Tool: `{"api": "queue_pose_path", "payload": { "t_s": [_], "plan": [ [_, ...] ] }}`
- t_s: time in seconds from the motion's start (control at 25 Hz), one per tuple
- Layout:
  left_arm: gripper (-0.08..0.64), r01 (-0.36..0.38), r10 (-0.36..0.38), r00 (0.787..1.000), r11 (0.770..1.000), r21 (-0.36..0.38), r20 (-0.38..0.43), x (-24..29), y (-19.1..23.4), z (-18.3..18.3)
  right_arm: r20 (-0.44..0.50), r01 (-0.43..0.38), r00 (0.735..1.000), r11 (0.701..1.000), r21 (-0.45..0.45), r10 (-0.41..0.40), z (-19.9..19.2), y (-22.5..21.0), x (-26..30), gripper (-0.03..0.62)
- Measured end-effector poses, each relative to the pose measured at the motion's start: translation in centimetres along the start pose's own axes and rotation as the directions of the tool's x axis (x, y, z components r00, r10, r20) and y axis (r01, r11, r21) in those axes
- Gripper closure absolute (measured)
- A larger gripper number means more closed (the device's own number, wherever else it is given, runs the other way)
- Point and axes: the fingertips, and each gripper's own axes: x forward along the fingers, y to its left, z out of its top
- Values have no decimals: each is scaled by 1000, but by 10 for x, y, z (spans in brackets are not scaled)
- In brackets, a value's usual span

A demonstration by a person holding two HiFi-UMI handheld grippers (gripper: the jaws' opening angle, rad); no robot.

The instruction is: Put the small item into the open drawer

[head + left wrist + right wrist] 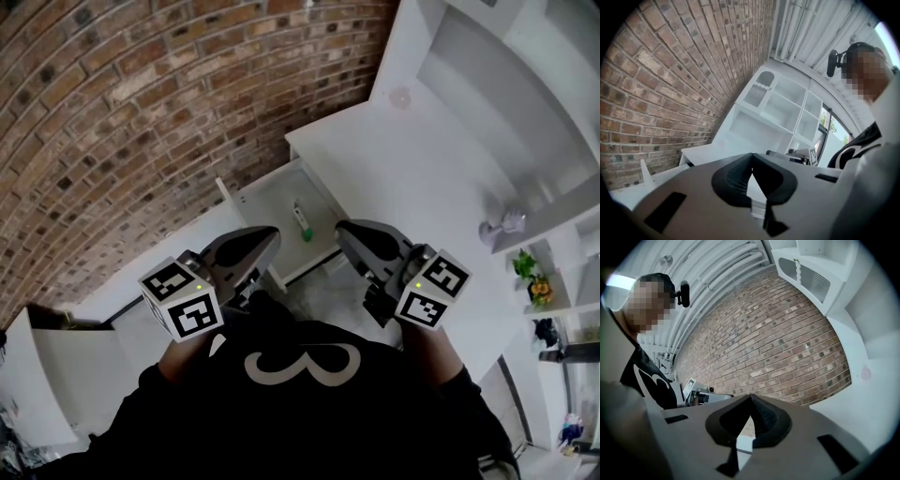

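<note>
Nearest the head camera, a person's black shirt (309, 403) fills the bottom of the view, with both tongs held level in front of it. Left tongs (270, 236) are pressed together with nothing between them, and the right tongs (343, 231) are likewise closed and empty. Beyond their tips the open drawer (267, 200) of the white table (403, 178) holds the small item (302, 222), a green-and-white thing lying on the drawer floor. A brick wall (141, 112) runs along the left.

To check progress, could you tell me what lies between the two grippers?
In the head view, the small item lies there, inside the open drawer.
</note>
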Motion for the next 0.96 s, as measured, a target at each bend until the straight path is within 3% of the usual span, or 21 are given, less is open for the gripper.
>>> {"api": "queue_pose_path", "payload": {
  "t_s": [0.96],
  "plan": [
    [558,-3,3,1000,1000,29,-27,17,-1,-7,-24,19,1000,1000,-4,-19,-10,-16,-3,584]
  ]
}}
